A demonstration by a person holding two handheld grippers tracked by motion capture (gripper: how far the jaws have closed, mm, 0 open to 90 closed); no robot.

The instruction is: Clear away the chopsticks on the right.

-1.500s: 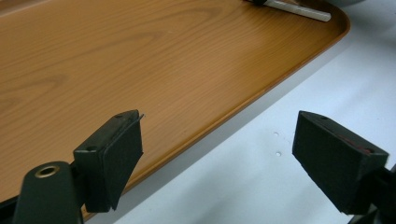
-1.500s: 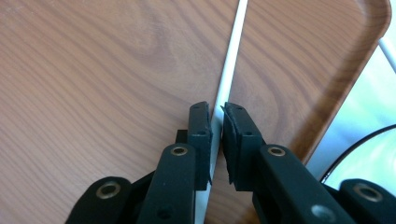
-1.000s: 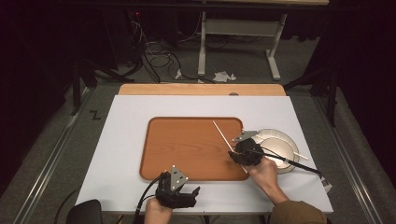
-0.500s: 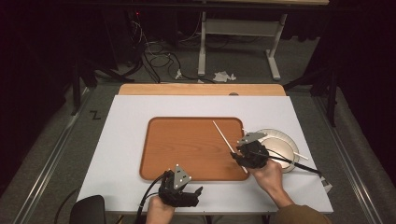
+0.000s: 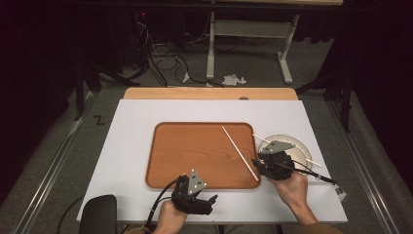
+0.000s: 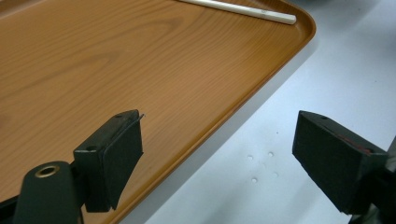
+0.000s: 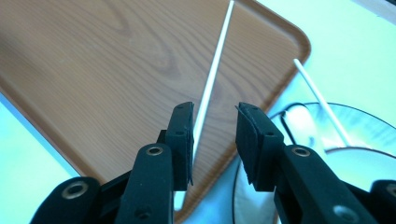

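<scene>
On the tray [image 7: 93, 70], chopstick [image 7: 212, 74] beside right gripper [image 7: 214, 140], jaws spread, not pinching.

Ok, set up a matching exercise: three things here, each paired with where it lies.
Things:
1. tray
2. plate
3. chopstick

Places:
A. lying slantwise on the tray's right part
B. middle of the white table
C. on the table, right of the tray

Pairs: 1-B, 2-C, 3-A
</scene>
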